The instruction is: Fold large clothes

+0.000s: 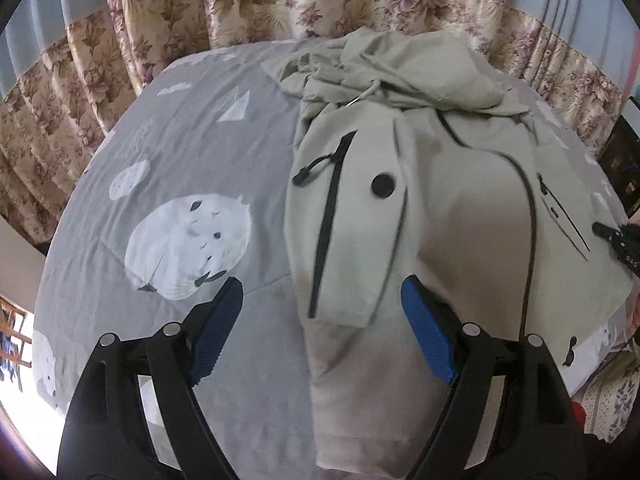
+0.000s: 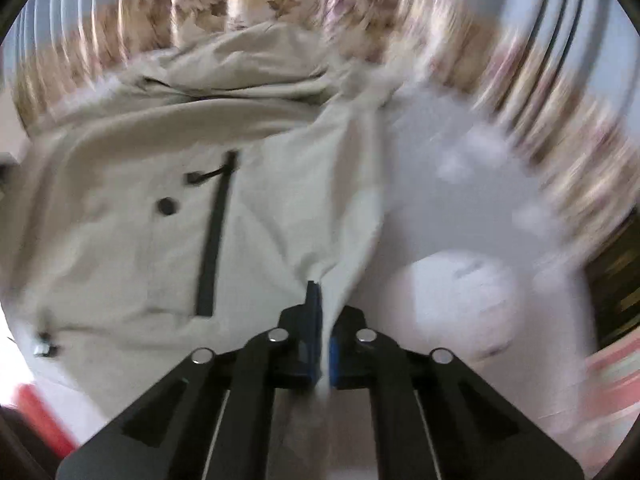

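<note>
A large beige jacket [image 1: 424, 216] with black zips and a black snap lies spread on a grey bed sheet [image 1: 200, 140]. My left gripper [image 1: 322, 300] stands open just above it, its blue pads on either side of a folded sleeve; nothing is pinched. In the blurred right wrist view the same jacket [image 2: 132, 216] fills the left half. My right gripper [image 2: 320, 312] is shut on a fold of the jacket's right edge, and the cloth runs down between the blue pads. The right gripper's black tip [image 1: 616, 240] shows at the far right of the left wrist view.
The sheet carries white animal prints [image 1: 188, 244]. Floral curtains [image 1: 280, 4] hang behind the bed. The jacket's hood [image 1: 384, 72] is bunched at the far end. A dark shelf [image 1: 624, 160] stands at the right. Bare sheet lies left of the jacket.
</note>
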### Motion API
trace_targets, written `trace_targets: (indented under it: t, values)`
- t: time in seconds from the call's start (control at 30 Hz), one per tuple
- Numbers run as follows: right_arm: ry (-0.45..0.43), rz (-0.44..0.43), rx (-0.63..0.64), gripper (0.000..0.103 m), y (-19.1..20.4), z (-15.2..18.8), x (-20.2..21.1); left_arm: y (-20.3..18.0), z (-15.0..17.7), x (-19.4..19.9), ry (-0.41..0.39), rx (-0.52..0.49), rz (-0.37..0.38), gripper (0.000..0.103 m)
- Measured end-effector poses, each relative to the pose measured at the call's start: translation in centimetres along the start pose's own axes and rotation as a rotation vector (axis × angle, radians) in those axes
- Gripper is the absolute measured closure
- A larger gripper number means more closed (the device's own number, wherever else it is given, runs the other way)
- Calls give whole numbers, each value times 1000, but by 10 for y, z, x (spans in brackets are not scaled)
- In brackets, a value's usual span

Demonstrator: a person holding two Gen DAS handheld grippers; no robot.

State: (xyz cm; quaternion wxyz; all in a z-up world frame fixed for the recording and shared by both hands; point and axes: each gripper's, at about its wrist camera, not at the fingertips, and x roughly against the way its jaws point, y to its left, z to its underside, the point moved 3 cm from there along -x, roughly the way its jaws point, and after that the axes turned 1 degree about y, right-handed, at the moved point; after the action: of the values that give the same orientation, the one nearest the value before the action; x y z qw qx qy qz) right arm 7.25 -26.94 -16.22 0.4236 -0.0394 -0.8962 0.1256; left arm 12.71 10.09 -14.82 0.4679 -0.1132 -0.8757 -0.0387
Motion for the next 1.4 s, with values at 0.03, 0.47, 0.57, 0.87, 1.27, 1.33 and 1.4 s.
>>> trace_targets:
  t: [0.03,0.47,0.57,0.87,1.27,1.33,1.4]
  values:
    - [-3,103,27,101,-9,-2,3,1,1,4,-5,1,11,21]
    - [-39,-113,-428,48,-130,23,0,-39,13,-25,103,-35,170,22]
    - [-39,-166,-371,46,-103,15,0,-55,11,-27,93,-71,148,67]
    - [-31,-164,-291,45,-74,18,23,-14,5,62,-21,-50,59,96]
    - [75,-348,-302,37,-37,36,21,46,36,50,28,84,-67,18]
    - [131,-331,-268,50,-21,42,12,45,35,46,23,88,-53,18]
    - [116,-266,-184,90,-8,45,10,39,31,47,10,77,-28,17]
